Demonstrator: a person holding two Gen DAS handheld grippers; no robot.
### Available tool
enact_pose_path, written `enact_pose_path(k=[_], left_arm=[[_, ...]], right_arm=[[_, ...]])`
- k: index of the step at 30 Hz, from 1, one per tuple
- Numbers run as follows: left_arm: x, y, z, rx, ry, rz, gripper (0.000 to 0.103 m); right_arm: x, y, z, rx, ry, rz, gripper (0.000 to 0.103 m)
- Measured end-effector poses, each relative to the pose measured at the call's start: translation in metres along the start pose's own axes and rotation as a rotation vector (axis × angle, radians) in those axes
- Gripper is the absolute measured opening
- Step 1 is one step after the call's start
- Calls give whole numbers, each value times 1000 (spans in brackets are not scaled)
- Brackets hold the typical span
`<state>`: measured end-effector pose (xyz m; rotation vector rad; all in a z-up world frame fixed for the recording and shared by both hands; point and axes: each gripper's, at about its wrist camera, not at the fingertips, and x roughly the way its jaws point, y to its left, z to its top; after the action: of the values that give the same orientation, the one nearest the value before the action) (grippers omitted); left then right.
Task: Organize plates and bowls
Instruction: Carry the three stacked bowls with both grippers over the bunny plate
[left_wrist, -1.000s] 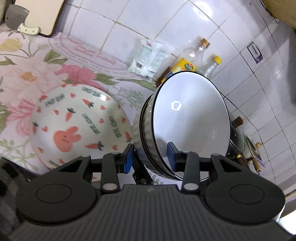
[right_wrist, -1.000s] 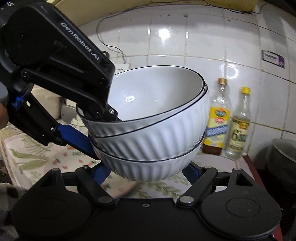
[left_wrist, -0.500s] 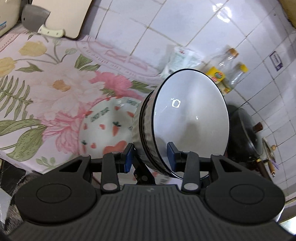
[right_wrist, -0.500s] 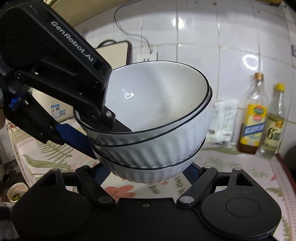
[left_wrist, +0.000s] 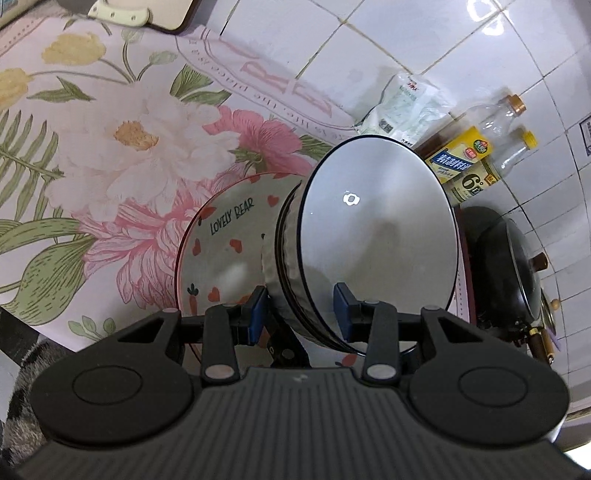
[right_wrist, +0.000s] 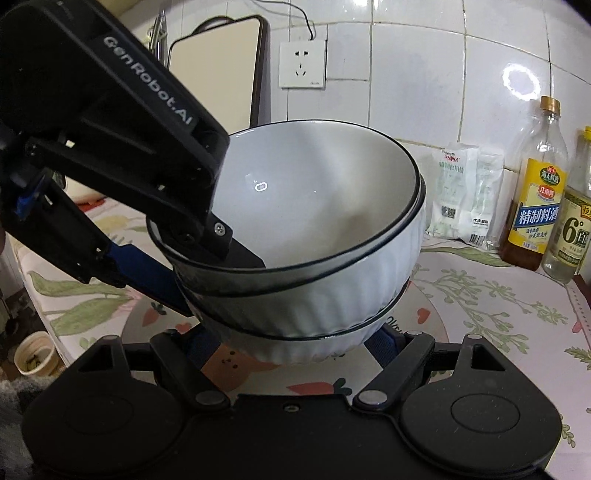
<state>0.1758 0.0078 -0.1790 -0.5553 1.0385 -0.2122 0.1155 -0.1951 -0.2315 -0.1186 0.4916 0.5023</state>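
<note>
A stack of three white ribbed bowls with black rims (right_wrist: 325, 236) hangs in the air above the counter. My left gripper (left_wrist: 299, 314) is shut on the stack's rim (left_wrist: 376, 240), one finger inside the top bowl and one outside. My right gripper (right_wrist: 295, 345) is shut on the bottom bowl's base from both sides. Below the stack lies a round plate printed with carrots, hearts and "LOVELY BEAR" (left_wrist: 225, 251); it also shows in the right wrist view (right_wrist: 424, 317).
A floral cloth (left_wrist: 110, 147) covers the counter. At the tiled back wall stand two bottles (right_wrist: 535, 206), a white packet (right_wrist: 465, 195) and a cutting board (right_wrist: 218, 74). A dark wok with a lid (left_wrist: 517, 266) sits at the right. A small cup (right_wrist: 35, 354) stands low at the left.
Both grippers have carried the bowl stack left and away from the bottles, to above the carrot plate. The grips have not changed.
</note>
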Motion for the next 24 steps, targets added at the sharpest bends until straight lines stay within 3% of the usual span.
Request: enact_pose_path(k=[5,24], left_arm=[[8,1,-1,-3,8,20,37],[13,-1,3,-4,-19,56,39]], right_arm=[[3,2,1,9,53,-1,87],[-15,-1,6,15,61,-11,91]])
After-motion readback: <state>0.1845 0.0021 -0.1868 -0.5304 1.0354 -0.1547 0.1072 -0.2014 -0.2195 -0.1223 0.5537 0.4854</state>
